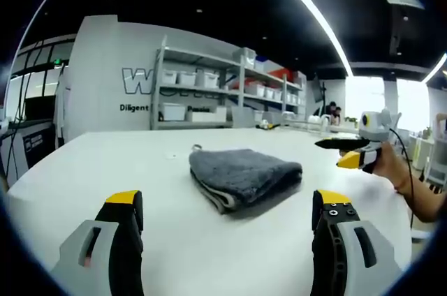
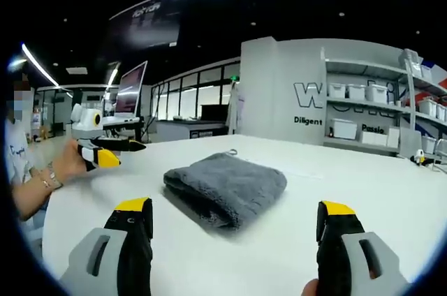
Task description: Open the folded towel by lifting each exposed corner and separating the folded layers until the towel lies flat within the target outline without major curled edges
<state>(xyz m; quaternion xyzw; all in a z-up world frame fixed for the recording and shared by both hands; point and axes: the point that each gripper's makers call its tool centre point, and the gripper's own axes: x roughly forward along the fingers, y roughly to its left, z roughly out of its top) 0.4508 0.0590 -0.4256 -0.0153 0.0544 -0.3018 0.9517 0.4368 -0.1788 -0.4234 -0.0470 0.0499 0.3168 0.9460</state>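
Note:
A grey towel (image 1: pixel 241 176) lies folded into a thick square on the white table (image 1: pixel 105 163), with a small hanging loop at its far corner. My left gripper (image 1: pixel 228 200) is open, its yellow-tipped jaws spread wide just short of the towel's near folded edge. The right gripper (image 1: pixel 353 151) is held by a hand above the table to the right of the towel. In the right gripper view the towel (image 2: pixel 225 184) sits just ahead of my open right gripper (image 2: pixel 235 206). There the left gripper (image 2: pixel 103 148) hovers at the left, held by a person's hand.
The table (image 2: pixel 363 184) is wide and white around the towel. Shelves with white bins (image 1: pixel 202 86) stand behind it against a grey wall. A small yellow object (image 1: pixel 265 126) lies at the far table edge. A person's forearm (image 1: pixel 419 195) reaches in at the right.

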